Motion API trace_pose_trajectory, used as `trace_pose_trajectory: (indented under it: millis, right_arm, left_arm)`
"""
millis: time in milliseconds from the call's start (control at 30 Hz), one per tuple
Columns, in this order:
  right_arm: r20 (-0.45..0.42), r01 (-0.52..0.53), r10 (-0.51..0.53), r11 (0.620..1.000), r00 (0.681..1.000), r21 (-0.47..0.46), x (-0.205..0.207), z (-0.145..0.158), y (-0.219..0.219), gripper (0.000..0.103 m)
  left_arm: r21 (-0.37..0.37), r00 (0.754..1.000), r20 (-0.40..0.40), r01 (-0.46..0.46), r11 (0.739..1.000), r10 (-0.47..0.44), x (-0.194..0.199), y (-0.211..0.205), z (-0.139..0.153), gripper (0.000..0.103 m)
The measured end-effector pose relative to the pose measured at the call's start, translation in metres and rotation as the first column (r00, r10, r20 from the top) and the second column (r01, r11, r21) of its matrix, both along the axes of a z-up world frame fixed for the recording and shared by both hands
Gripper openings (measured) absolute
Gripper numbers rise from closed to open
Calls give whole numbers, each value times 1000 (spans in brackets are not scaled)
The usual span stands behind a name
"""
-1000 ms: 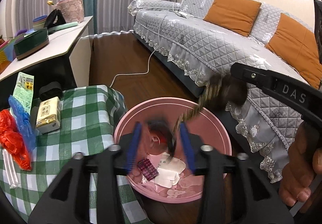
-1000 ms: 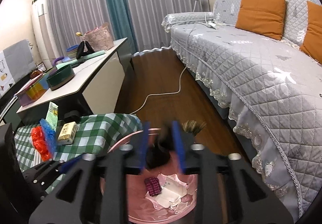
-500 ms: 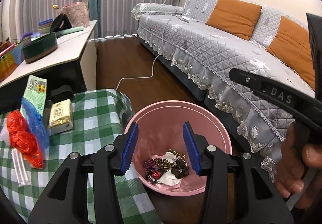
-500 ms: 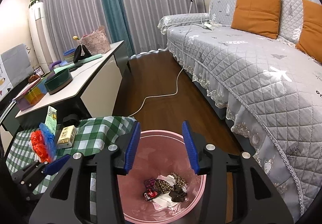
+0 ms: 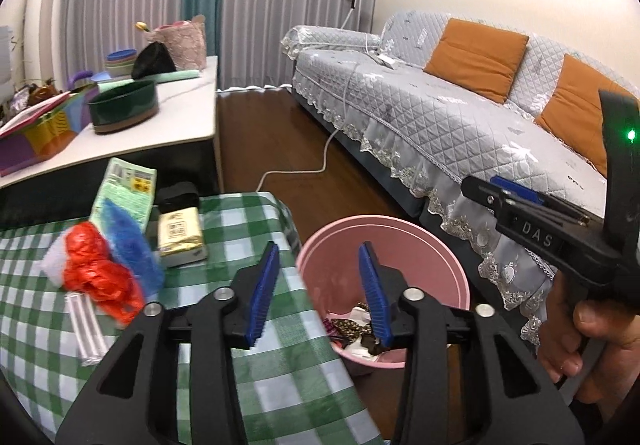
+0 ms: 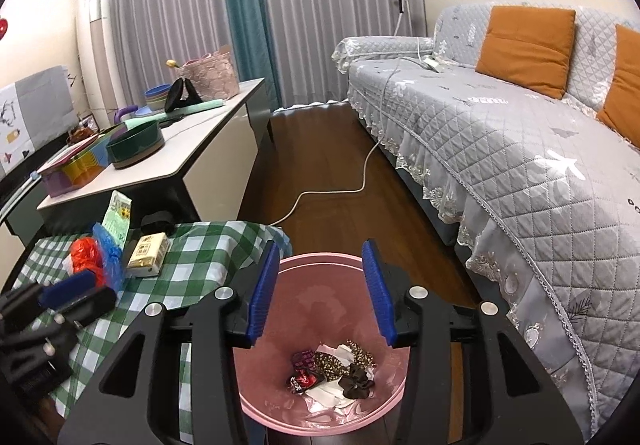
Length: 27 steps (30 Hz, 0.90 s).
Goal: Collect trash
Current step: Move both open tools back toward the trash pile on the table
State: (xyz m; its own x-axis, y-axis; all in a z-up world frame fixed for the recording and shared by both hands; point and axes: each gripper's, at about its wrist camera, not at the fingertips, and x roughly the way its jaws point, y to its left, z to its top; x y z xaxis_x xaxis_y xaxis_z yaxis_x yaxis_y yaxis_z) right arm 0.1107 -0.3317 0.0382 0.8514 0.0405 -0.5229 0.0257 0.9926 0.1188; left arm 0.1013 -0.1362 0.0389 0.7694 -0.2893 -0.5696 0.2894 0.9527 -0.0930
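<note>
Now both empty: right hand-held gripper gapes wide over the bin, lower centre, trash inside; left hand-held gripper, wide, faces the worktop wrappers, likely next.

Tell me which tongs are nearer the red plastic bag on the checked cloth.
Left. The left tongs hang over the cloth's edge, beside the red plastic bag; the right tongs are over the pink bin.

Both handheld grippers are held out side by side, their blue-padded jaws spread wide and empty. The left gripper sits lower and to the left; the right gripper is alongside it, the person's right hand wrapped around its black handle.
</note>
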Motion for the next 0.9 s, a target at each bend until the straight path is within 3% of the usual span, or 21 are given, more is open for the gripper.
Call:
trace_pose_trajectory:
  millis: [200,333,700,900]
  right_arm:
    - [20,-37,37,999,999,-19,-11,5,18,42]
    - [15,-57,57,998,998,3,-15,4,26,31]
    - [21,-80,80,997,997,0,-20,3,52,16]
    - [20,-112,113,994,993,-9,-17,2,70,15]
  left_arm:
    - [-7,999,21,-36,999,36,-11,32,9,31]
    - [-12,998,27,-63,998,64,-17,56,11,27]
    - [-48,986,18,-166,985,167,-26,116,0,21]
    - [-55,976,11,-216,975,217,-26,141,-6,19]
